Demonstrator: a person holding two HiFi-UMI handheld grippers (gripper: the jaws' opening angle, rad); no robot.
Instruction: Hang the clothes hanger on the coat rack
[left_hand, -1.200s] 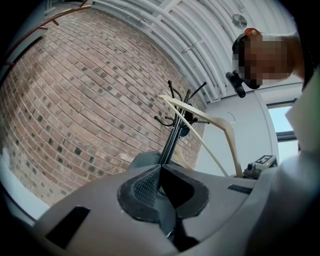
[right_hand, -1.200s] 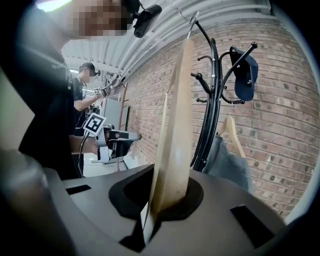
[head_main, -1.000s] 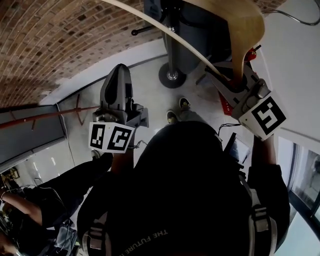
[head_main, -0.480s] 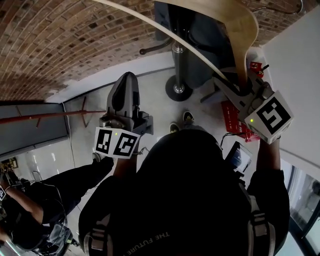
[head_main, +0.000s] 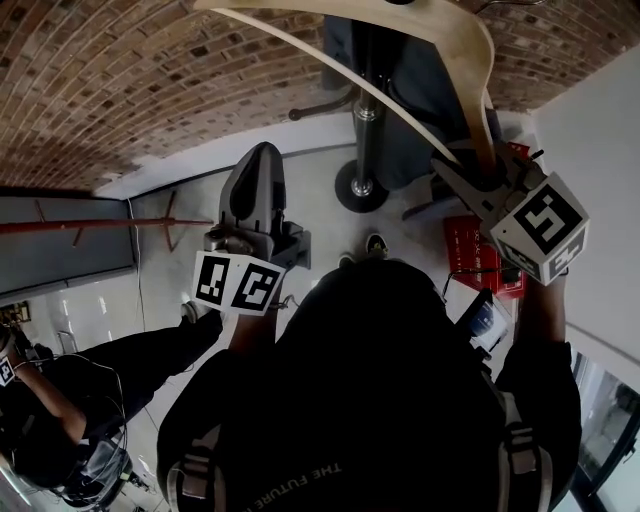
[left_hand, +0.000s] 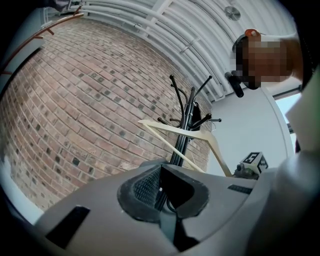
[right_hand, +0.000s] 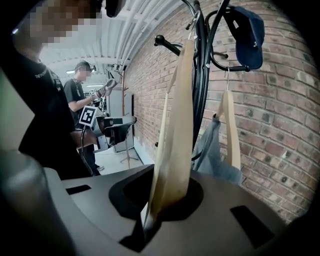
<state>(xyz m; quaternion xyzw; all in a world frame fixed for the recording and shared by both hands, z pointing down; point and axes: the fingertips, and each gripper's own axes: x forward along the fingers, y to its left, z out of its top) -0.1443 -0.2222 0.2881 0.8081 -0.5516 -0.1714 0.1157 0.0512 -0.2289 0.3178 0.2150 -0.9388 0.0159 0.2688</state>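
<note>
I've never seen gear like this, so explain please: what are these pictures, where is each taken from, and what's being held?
A person holds a two-jaw gripper in each hand. The head view comes from a camera on the person's head, looking down past the shoulders. The two gripper views come from cameras riding on each gripper, looking along its jaws. The right gripper is clamped on a wooden hanger, raised beside a black coat rack. The left gripper is empty, jaws slightly apart. The rack already carries a blue cap and a second hanger with a grey garment. Whether the held hanger's hook has caught, I cannot tell.
</note>
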